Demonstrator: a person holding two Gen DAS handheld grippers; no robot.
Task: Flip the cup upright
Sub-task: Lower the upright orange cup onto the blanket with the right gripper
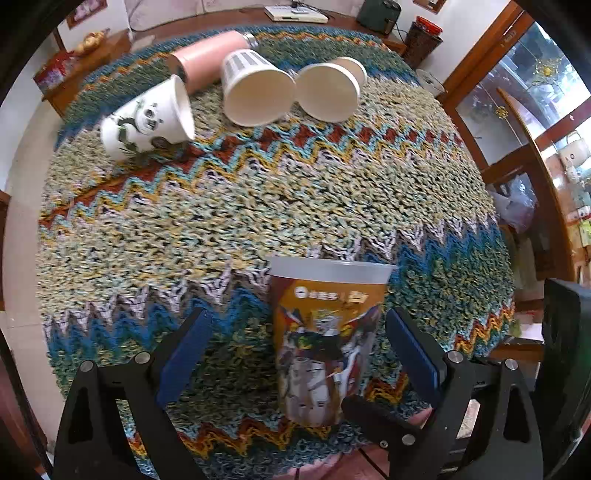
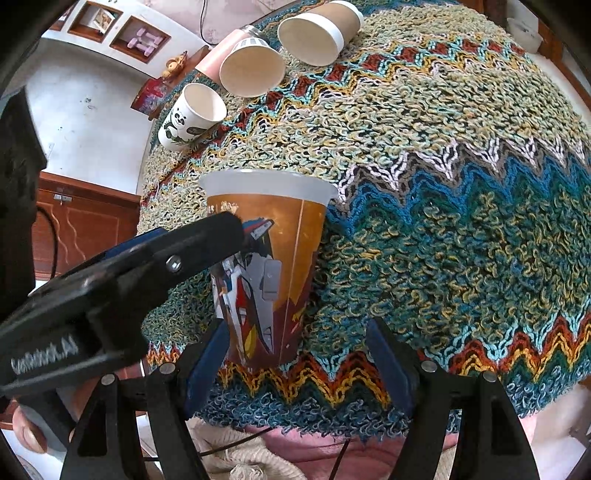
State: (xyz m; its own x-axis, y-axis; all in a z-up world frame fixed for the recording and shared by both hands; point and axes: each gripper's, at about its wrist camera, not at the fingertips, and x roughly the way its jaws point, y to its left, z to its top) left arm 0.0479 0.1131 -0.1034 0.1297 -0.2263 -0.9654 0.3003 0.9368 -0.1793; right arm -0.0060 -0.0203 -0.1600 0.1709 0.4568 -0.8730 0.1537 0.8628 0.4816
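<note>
The left hand-held gripper (image 1: pixel 295 354) is standing released, its two blue pads (image 1: pixel 183 355) spread wide, and the printed cup (image 1: pixel 327 339) is sitting between them without touching either pad. The right hand-held gripper (image 2: pixel 295 360) is also hanging released, with its two blue fingers (image 2: pixel 388 365) apart on both sides of the base of the same cup (image 2: pixel 266 266); whether the left finger is touching the cup wall, one cannot tell. In the right wrist view the black arm of the left hand-held gripper (image 2: pixel 236 230) is crossing in front of this cup, near its upper part.

The printed cup is standing upright, mouth up, near the front edge of the knitted zigzag cloth (image 1: pixel 258 206) that is covering the bench. There is one such cup with a frosted rim and a robot picture.

Well apart, at the far side of the cloth, four more containers are lying on their sides: one panda cup (image 1: pixel 147 122), one striped paper cup (image 1: pixel 255 86), one brown paper cup (image 2: pixel 317 31) and one pink tumbler (image 1: pixel 207 55). The striped cup and the brown cup are lying just beside each other, mouths toward the cameras.
</note>
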